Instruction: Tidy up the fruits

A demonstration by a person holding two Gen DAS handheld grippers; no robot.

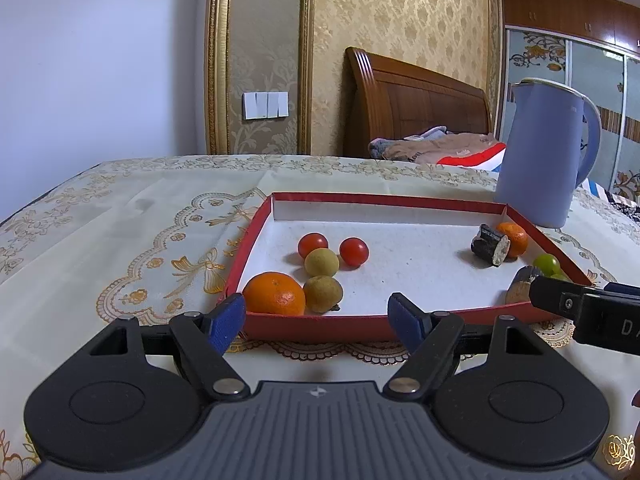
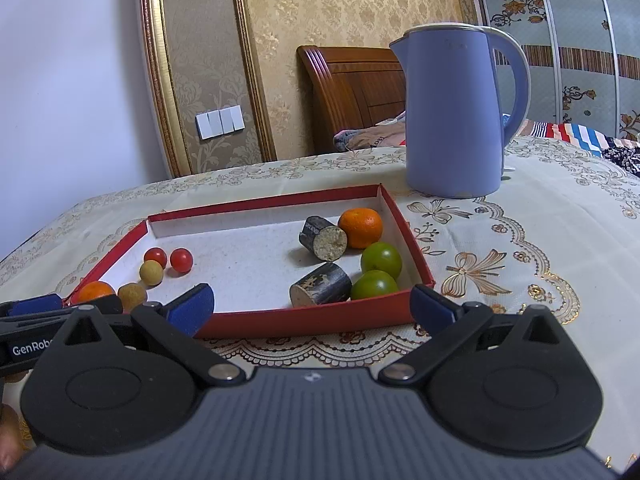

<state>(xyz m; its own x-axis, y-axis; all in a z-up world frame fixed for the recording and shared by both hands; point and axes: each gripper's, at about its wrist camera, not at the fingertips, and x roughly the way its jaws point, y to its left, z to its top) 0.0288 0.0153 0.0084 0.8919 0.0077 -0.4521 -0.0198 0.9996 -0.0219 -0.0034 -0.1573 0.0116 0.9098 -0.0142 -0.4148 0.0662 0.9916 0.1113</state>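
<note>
A shallow red box [image 1: 316,326] [image 2: 304,322] with a white floor lies on the tablecloth. At its left lie an orange [image 1: 274,294] [image 2: 95,290], two tan longans [image 1: 322,294] [image 2: 151,271] and two cherry tomatoes [image 1: 353,251] [image 2: 181,259]. At its right lie two dark sugarcane pieces [image 2: 323,238] [image 1: 490,244], a second orange [image 2: 361,227] [image 1: 516,238] and two green fruits [image 2: 381,259] [image 1: 547,263]. My left gripper [image 1: 316,322] stands open just before the box's near wall, empty. My right gripper [image 2: 312,306] is open too, astride the near wall, holding nothing.
A tall blue kettle [image 1: 544,156] [image 2: 456,112] stands behind the box's right corner. The table [image 1: 120,216] carries a cream cloth with gold embroidery. Beyond it are a wooden headboard [image 1: 416,104] and a bed with blankets. The right gripper's side [image 1: 580,312] shows at the left view's right edge.
</note>
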